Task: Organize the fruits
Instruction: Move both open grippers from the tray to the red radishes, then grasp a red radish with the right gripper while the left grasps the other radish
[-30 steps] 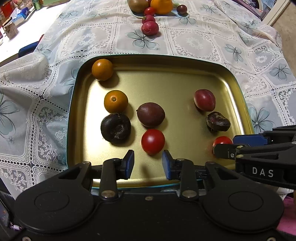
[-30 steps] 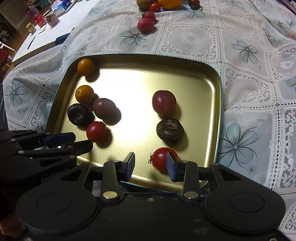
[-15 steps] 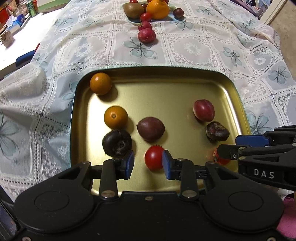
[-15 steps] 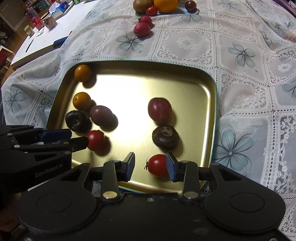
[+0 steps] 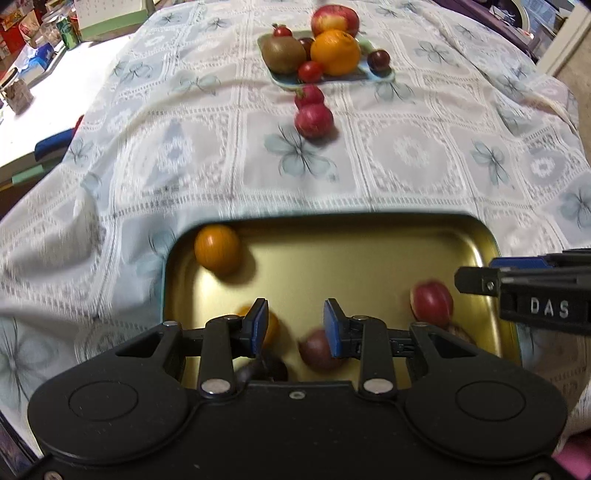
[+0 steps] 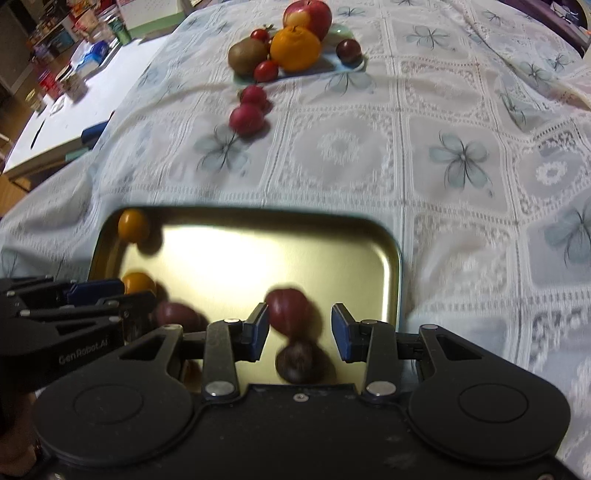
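**Over the gold tray, both grippers are hanging with nothing in them**

Below the left gripper (image 5: 295,317) a gold tray (image 5: 369,258) is lying on a lace tablecloth (image 5: 406,155) with blue flowers. The gripper's blue pads are standing apart with a clear gap, and they are pinching nothing. Seen through that gap, a dark purple fruit (image 5: 317,350) is sitting on the tray just beyond the right pad. A small orange fruit (image 5: 271,326) is peeking out from behind the left pad, and a blackish fruit (image 5: 266,369) is half hiding under the gripper's body. A second small orange fruit (image 5: 217,249) is resting further ahead to the left, in the tray's far corner.

To the right, the right gripper (image 5: 476,275) is reaching in from the side. Its jaws are also spread and are gripping nothing. A red plum (image 6: 288,310) is lying on the tray below and ahead of its pads, without touching them. A dark brown fruit (image 6: 299,360) is sitting just nearer than the plum.

Well ahead of both grippers, two red fruits (image 5: 314,120) are lying on the cloth, one just behind the other. Beyond them a small pale plate (image 5: 380,75) is holding a kiwi (image 5: 283,54), an orange (image 5: 335,51), an apple (image 5: 334,18), a cherry tomato (image 5: 310,71) and a dark round fruit (image 5: 379,60). Both views are blurring.
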